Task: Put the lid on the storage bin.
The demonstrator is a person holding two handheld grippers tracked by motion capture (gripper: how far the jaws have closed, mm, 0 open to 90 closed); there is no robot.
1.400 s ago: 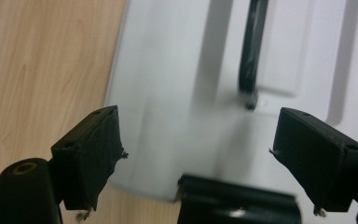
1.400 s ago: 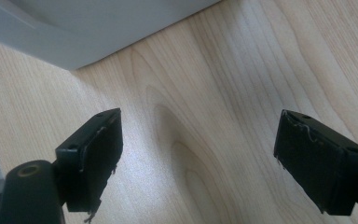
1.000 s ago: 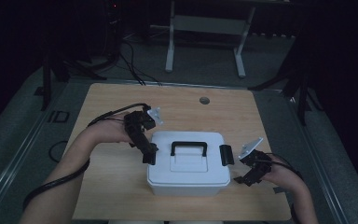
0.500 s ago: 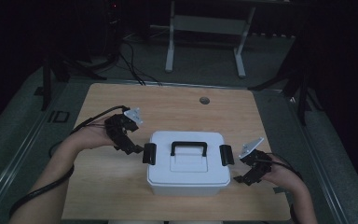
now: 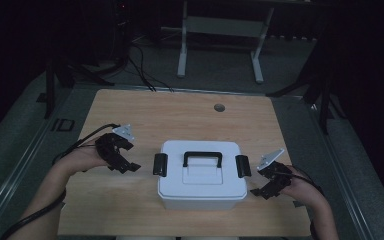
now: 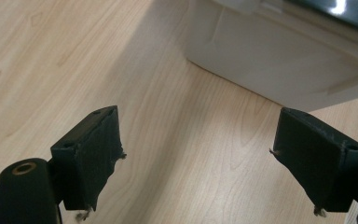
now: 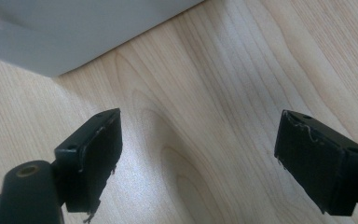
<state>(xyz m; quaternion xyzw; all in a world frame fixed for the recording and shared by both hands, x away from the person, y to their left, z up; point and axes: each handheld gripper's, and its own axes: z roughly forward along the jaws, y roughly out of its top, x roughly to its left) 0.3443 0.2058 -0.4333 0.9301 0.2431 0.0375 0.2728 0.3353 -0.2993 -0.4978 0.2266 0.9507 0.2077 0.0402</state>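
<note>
- High view: a white storage box (image 5: 201, 175) with a black handle (image 5: 202, 157) and two black latches is sitting near the front middle of the wooden tabletop (image 5: 180, 115); the left claw (image 5: 126, 165) is hovering just left of it, apart from the left latch (image 5: 160, 164), while the right claw (image 5: 262, 189) is hanging just right of the box, clear of the right latch (image 5: 243, 165)
- Left gripper view: the left claw (image 6: 196, 154) is standing wide open over bare wood, gripping nothing, with the box (image 6: 279, 60) lying beyond it at the upper right
- Right gripper view: the right claw (image 7: 198, 158) is gaping wide and empty above the wood grain, the box (image 7: 74, 28) showing at the upper left
</note>
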